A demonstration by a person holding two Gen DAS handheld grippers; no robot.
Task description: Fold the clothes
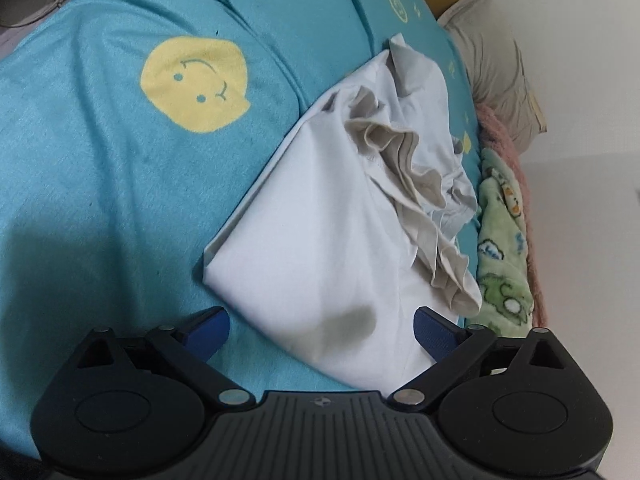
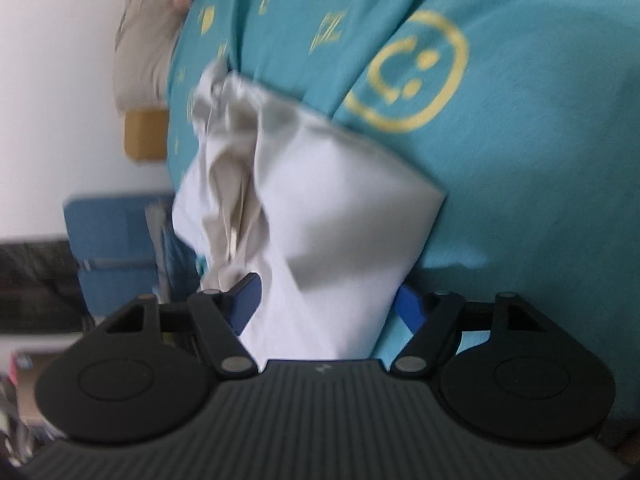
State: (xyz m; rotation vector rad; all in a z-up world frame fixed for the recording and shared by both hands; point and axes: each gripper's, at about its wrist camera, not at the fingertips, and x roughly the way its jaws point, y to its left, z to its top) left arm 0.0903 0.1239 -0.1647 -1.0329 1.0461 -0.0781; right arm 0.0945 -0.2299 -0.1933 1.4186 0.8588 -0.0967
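Two grippers hover low over a white garment (image 1: 312,240) lying on a teal bedspread (image 1: 100,184) printed with yellow smiley faces. The garment is partly folded: smooth along one side, with beige ruffled trim (image 1: 404,168) bunched along the other. From the left wrist view, the left gripper (image 1: 322,330) stands spread wide, its blue fingers (image 1: 210,330) either side of the garment's near corner, not pressing it. From the right wrist view, which is blurred, the right gripper (image 2: 330,304) is also released, its blue fingers (image 2: 250,298) flanking another near end of the garment without pinching it. Beyond the garment, at the bedspread's edge, lie a green patterned blanket (image 1: 504,248), a pink cloth (image 1: 500,128) and a beige pillow (image 1: 492,64) against a white wall (image 1: 580,80).
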